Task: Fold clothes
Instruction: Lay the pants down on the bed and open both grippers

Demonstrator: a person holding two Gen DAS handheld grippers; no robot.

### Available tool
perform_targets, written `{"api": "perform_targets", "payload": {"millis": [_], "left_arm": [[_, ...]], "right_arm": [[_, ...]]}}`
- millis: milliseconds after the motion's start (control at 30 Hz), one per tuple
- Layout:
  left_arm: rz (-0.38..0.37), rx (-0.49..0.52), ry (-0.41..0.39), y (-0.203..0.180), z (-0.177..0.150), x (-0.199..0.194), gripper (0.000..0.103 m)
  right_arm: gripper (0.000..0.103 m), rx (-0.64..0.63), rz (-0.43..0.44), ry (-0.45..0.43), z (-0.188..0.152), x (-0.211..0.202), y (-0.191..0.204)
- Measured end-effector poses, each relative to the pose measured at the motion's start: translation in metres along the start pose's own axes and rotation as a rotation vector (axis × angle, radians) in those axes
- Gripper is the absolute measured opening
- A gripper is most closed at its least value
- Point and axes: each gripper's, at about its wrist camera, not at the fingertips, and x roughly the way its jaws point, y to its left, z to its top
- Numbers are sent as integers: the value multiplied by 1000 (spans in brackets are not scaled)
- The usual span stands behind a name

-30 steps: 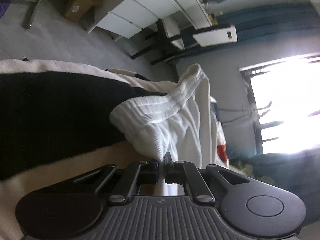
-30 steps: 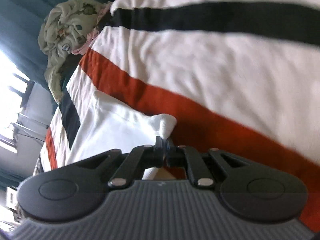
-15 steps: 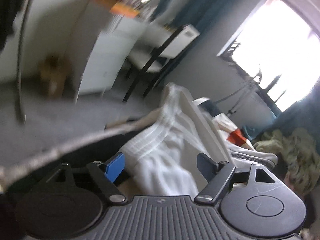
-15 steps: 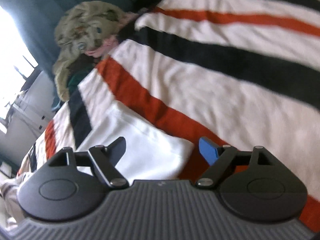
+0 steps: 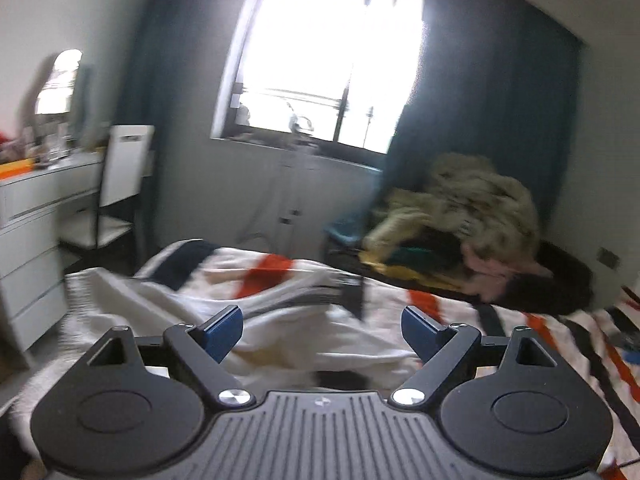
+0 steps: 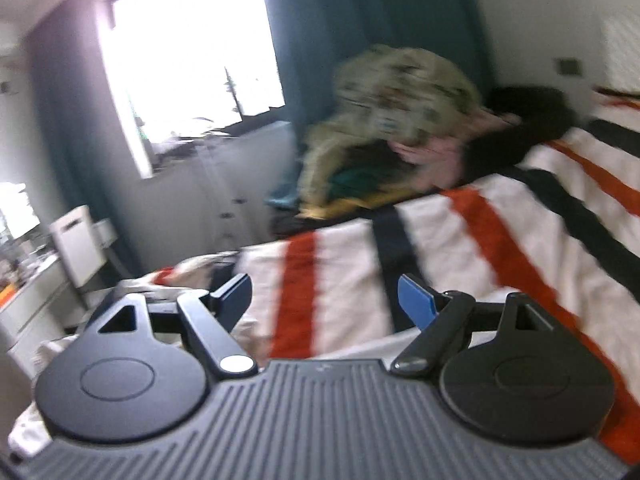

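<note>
A white garment [image 5: 280, 340] lies crumpled on the striped bed blanket [image 5: 560, 340], below and ahead of my left gripper [image 5: 322, 328]. That gripper's jaws are opening, with nothing between its blue pads [image 5: 224, 328]. In the right wrist view my right gripper [image 6: 324, 300] is open and empty above the orange, black and white blanket [image 6: 500, 232]. A pale strip of the white garment [image 6: 360, 346] shows just under it. Both views are blurred by motion.
A heap of unfolded clothes [image 5: 460, 216] sits at the far end of the bed, also the heap [image 6: 400, 92] in the right view. A white dresser [image 5: 32, 220] and chair [image 5: 116, 184] stand left of the bed. A window [image 5: 328, 52] with dark curtains is behind.
Both grippers let go of the white garment's corners, opened wide, rose and rolled upright. The garment now lies on the bed below them.
</note>
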Motion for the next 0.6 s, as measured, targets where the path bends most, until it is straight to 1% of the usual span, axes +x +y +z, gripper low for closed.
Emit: {"api": "perform_targets", "payload": {"millis": [67, 133, 233, 367, 433, 533, 600], "left_arm": [[-15, 40, -7, -22, -5, 12, 88], [-30, 56, -6, -40, -14, 18, 88], [-33, 66, 13, -50, -40, 29, 88], [-70, 49, 79, -43, -84, 49, 87], [-66, 68, 111, -40, -103, 61, 87], [-39, 91, 146, -39, -113, 74, 87], [-33, 91, 140, -38, -113, 76, 87]], "right_arm": [[82, -34, 42, -13, -3, 1, 22], [82, -69, 73, -25, -9, 2, 41], [82, -104, 85, -20, -25, 12, 57], [82, -96, 103, -7, -57, 27, 54], [82, -82, 83, 8, -74, 40, 50], [82, -71, 65, 53, -88, 53, 48], [82, -101, 46, 48, -92, 54, 51]]}}
